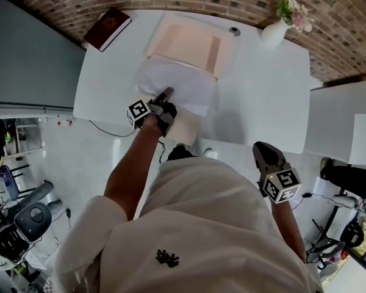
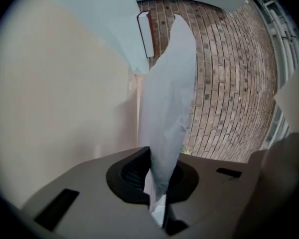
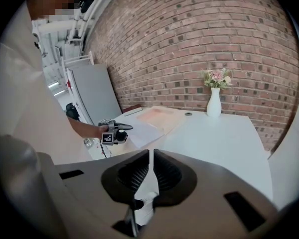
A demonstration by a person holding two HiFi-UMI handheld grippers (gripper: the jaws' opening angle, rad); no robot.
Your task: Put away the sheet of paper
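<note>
I'm clenching my left gripper [image 1: 168, 93] on the near edge of the thin white paper [image 1: 178, 81], at the front lip of the table [image 1: 262, 96]. The sheet is lying limp across the open peach folder [image 1: 192, 44]. My right gripper [image 1: 263, 151] is hanging off the table, jaws together and empty, with smooth tabletop open ahead of it.

Dark red book [image 1: 107, 28], white vase [image 1: 273, 33] (pink flowers), brick wall [image 3: 199, 44]

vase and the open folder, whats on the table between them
A small round dark object beside the folder; otherwise bare table up to the vase. Head view shows it.
</note>
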